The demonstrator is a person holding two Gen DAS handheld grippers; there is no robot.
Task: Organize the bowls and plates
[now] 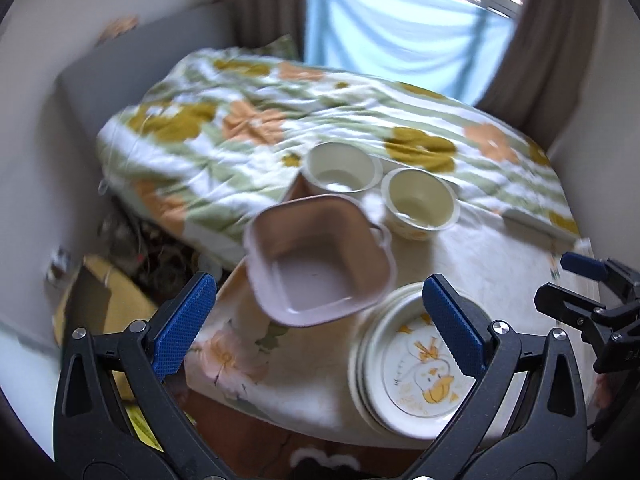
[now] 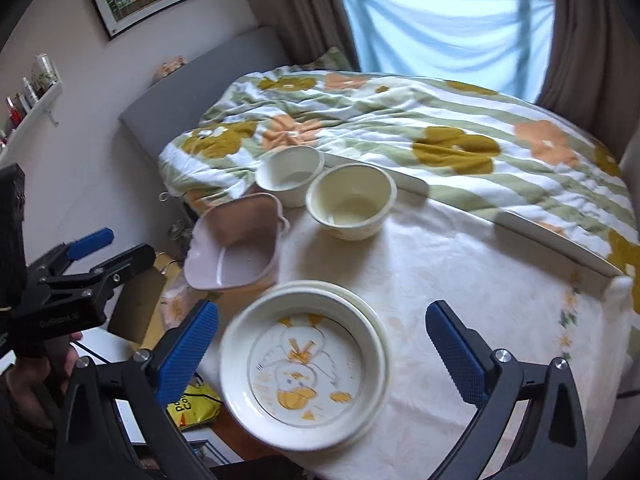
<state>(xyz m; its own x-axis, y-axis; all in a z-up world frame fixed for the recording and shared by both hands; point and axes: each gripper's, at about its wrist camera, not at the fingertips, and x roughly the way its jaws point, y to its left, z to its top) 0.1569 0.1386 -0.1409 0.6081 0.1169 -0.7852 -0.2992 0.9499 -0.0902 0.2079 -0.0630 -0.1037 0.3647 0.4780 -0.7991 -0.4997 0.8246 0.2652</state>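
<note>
Two bowls [image 2: 324,192] stand behind the square dish [image 2: 234,244], stacked plates [image 2: 308,368] in front

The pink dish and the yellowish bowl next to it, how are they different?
The pink dish is squarish; the cream bowl is round. The pink dish is plain; the cream bowl has yellow pictures outside. The pink dish sits at the table's edge, the cream bowl further in. Both are empty.

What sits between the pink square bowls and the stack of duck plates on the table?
Nothing: only bare white tablecloth separates the pink square bowls from the duck plates, clearest in the right wrist view.
</note>
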